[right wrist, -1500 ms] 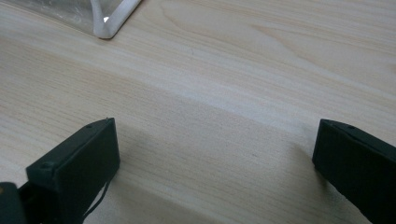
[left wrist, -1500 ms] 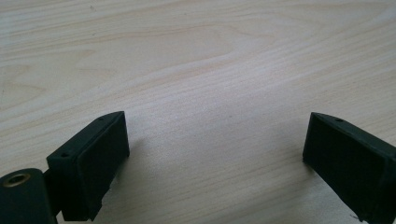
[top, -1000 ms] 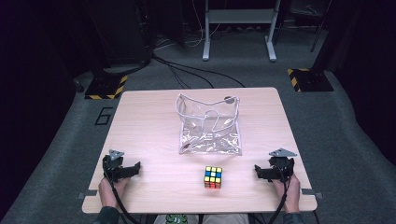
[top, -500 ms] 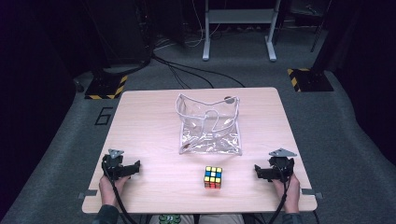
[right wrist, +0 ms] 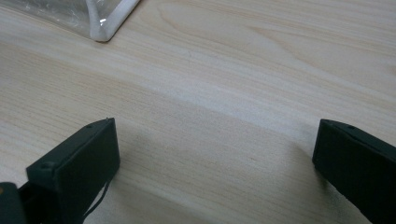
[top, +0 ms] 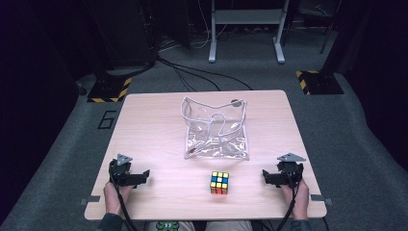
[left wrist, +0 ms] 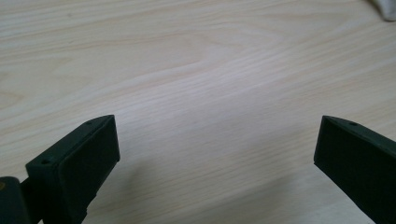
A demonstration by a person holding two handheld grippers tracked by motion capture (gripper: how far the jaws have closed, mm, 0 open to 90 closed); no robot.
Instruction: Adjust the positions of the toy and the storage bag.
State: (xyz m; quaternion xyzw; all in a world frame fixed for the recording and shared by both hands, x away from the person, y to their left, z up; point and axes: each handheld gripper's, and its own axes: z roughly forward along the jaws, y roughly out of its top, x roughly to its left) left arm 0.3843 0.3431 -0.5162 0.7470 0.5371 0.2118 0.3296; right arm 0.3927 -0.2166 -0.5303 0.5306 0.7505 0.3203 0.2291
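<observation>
The puzzle cube (top: 219,182) is seen in the high view near the table's (top: 154,125) front edge, between the left gripper (top: 142,175) and the right gripper (top: 265,175), well apart from both; a clear pouch (top: 216,130) lies just beyond it. In the left gripper view, the jaws have just been opening and are spread wide over bare wood. In the right gripper view, the jaws are likewise parted with nothing between, the pouch's white-trimmed corner (right wrist: 108,23) ahead.
</observation>
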